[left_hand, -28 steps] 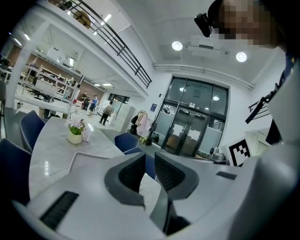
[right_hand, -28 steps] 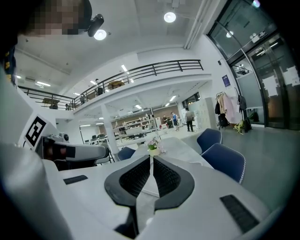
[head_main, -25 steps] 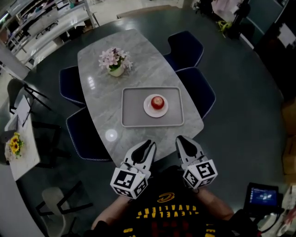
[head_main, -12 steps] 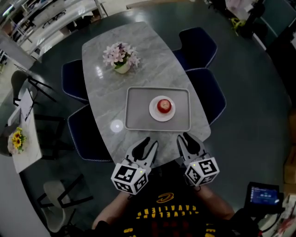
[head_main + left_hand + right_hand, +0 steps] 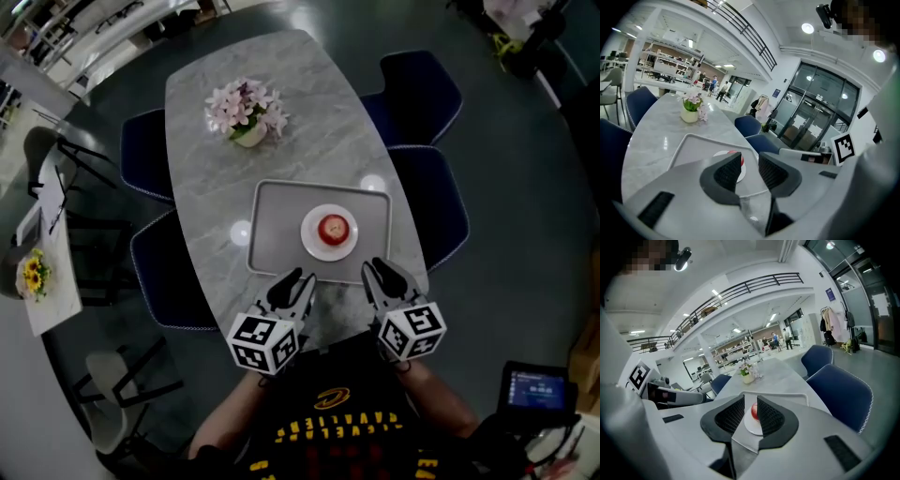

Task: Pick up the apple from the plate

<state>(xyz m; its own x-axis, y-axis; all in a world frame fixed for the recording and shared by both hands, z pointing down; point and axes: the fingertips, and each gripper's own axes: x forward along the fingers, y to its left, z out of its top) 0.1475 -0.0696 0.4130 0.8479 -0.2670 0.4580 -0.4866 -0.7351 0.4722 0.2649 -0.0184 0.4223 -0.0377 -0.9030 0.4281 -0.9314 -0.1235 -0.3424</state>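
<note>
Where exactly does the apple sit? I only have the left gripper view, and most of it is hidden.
Observer: The head view shows the apple centred on the white plate, near the middle of the grey tray.
Operator: Is the right hand-held gripper ready?
Observer: Its own view shows the jaws apart, gripping nothing; the apple lies ahead, seen through the gap.
Operator: Anything else on the tray?
Observer: No, only the plate and apple.

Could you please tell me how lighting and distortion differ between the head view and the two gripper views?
Head view: dim overall, two bright lamp reflections on the table, its edges bowed. Left gripper view: bright, straight lines bent, corners black. Right gripper view: same bending; apple small but clear.
</note>
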